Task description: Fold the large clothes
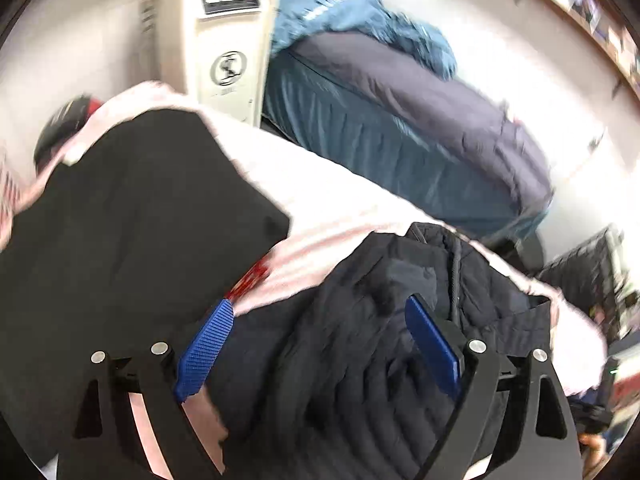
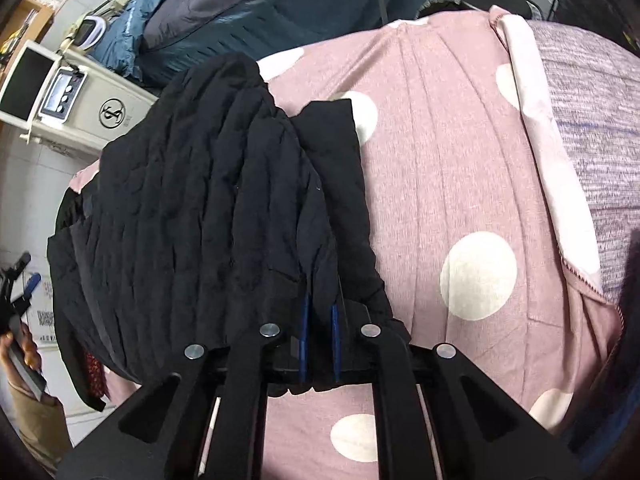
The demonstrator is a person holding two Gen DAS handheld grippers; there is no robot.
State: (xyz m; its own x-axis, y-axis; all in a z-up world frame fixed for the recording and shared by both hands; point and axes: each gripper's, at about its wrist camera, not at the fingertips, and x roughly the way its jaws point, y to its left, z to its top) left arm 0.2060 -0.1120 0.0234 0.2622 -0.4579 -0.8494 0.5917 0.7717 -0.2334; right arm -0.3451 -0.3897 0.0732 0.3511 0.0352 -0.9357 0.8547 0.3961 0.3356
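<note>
We see the quilted jacket (image 2: pixel 192 208) lying on the bedsheet (image 2: pixel 452 168), toward its left side, with the right gripper (image 2: pixel 319 320) at its near edge. Behind the bedsheet lies a heap of bedding (image 2: pixel 256 12); left of that heap stands an appliance (image 2: pixel 100 108). A blanket (image 2: pixel 592 120) lies right of the bedsheet. In the left wrist view, the left gripper (image 1: pixel 316 320) is above the jacket.

A bed fills the near scene, spread with a pink sheet with white dots (image 2: pixel 460 168); a grey knitted blanket (image 2: pixel 592 128) lies along its right side. Beyond it, far left, a heap of blue and grey quilts (image 2: pixel 248 12) is piled up. A cream appliance with a small display (image 2: pixel 80 100) stands left of the heap against a white tiled wall (image 2: pixel 24 184), under bright light. A wooden shelf (image 1: pixel 580 8) runs along the far right wall
</note>
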